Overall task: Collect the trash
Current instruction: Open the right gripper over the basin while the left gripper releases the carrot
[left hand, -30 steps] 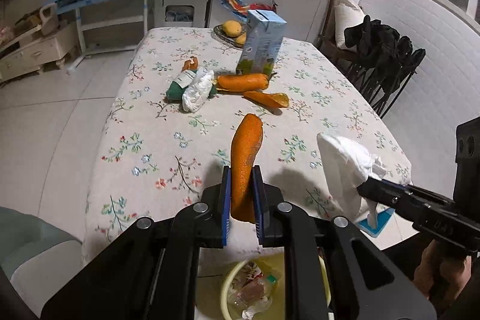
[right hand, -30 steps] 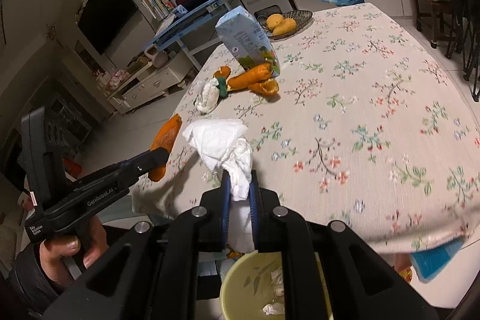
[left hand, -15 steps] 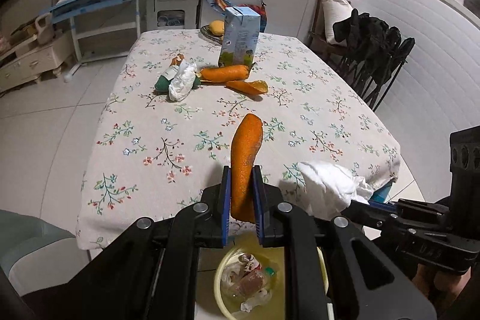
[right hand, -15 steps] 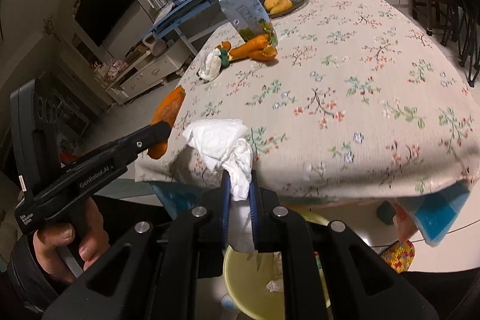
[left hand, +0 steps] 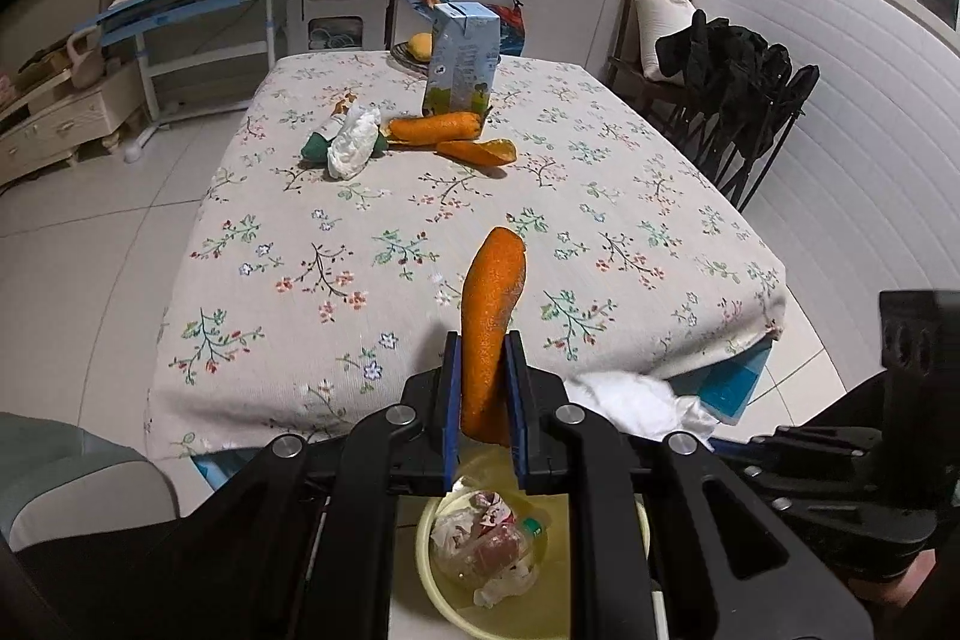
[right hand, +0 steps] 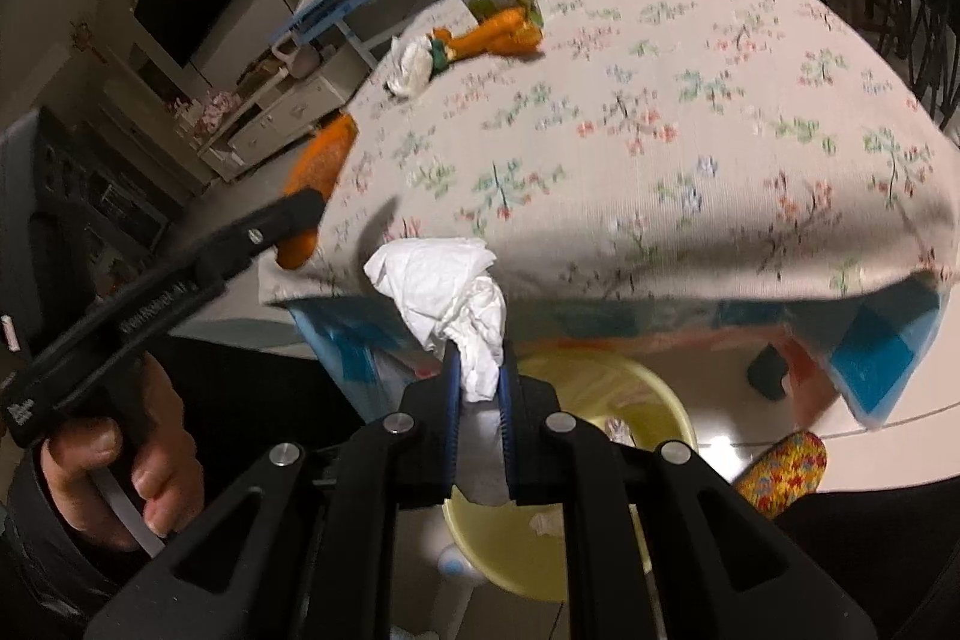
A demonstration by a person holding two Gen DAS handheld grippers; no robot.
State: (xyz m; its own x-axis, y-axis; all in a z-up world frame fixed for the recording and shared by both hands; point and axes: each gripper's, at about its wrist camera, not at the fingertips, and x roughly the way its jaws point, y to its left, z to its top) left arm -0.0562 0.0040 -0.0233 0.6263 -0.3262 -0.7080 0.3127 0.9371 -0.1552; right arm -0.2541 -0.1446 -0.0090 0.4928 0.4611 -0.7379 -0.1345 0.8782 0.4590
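My left gripper (left hand: 485, 346) is shut on an orange peel strip (left hand: 493, 304), which stands up between the pads, just off the table's near edge. A crumpled white tissue (right hand: 447, 295) is clamped in my shut right gripper (right hand: 478, 361). Below both sits a yellow trash bin (left hand: 441, 589) with wrappers inside; the right wrist view shows that bin (right hand: 636, 394) under the tissue. From the right wrist view the left gripper (right hand: 309, 205) and its peel (right hand: 318, 160) are at the left, with a hand (right hand: 114, 466) on the handle. The tissue (left hand: 630, 400) shows low right in the left wrist view.
On the floral tablecloth (left hand: 420, 220) remain a milk carton (left hand: 463, 61), orange peels (left hand: 438, 127), a second tissue (left hand: 354, 142) over a green wrapper, and a fruit plate (left hand: 420, 49). Chairs with dark clothes (left hand: 732, 82) stand right. A patterned slipper (right hand: 780, 466) lies by the bin.
Both grippers have drawn back from above the table to past its near edge, still holding the peel and the tissue. The bin now lies under them, and the right gripper has sunk lower.
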